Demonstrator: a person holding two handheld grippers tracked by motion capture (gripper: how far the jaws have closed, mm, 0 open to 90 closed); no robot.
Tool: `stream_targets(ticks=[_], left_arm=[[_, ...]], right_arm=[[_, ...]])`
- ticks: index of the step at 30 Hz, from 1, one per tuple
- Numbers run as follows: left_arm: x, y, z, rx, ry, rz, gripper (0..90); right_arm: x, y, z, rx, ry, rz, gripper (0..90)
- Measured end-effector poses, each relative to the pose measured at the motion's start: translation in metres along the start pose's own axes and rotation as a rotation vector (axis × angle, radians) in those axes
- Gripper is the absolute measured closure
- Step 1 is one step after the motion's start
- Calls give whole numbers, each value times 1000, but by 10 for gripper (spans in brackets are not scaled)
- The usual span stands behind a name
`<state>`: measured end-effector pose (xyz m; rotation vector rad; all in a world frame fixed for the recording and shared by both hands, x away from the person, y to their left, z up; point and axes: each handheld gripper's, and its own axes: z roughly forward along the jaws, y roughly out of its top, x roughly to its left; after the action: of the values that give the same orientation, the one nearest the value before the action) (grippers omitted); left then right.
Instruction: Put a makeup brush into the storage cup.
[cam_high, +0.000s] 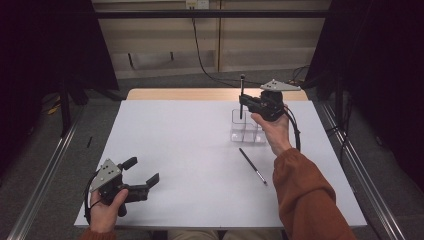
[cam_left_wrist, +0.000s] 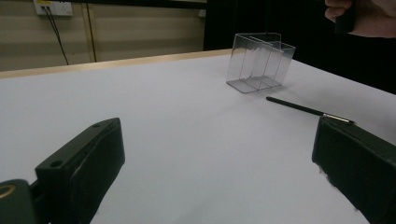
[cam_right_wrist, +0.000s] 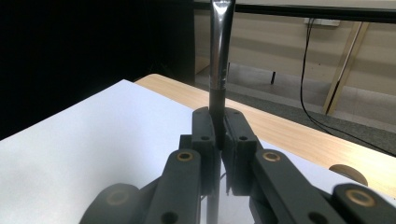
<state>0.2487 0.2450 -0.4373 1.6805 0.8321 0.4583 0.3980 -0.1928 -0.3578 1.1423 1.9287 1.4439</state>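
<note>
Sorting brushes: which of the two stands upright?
The brush clamped in the right gripper over the clear organizer; the other brush lies flat on the table.

A brush (cam_high: 252, 166) lies on the table (cam_high: 180, 145) before the clear holder (cam_high: 247, 128).

A black brush (cam_high: 242, 97) with silver ferrule, clear organizer (cam_high: 246, 127), white table (cam_high: 175, 150), orange sleeve (cam_high: 305, 195).
</note>
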Motion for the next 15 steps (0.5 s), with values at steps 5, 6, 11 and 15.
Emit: stream_targets(ticks=[5,6,11,15], left_arm=[[-1,0,1,2,-7,0,25],[0,0,1,1,-9,0,25],[0,0,0,1,-8,4,25],[0,0,0,2,-9,7,25]], right_arm=[[-1,-5,2,5,-2,9,838],[-2,-5,3,5,-1,10,838],[-5,-8,5,14,-6,11,838],[-7,-14,6,17,-7,19,838]])
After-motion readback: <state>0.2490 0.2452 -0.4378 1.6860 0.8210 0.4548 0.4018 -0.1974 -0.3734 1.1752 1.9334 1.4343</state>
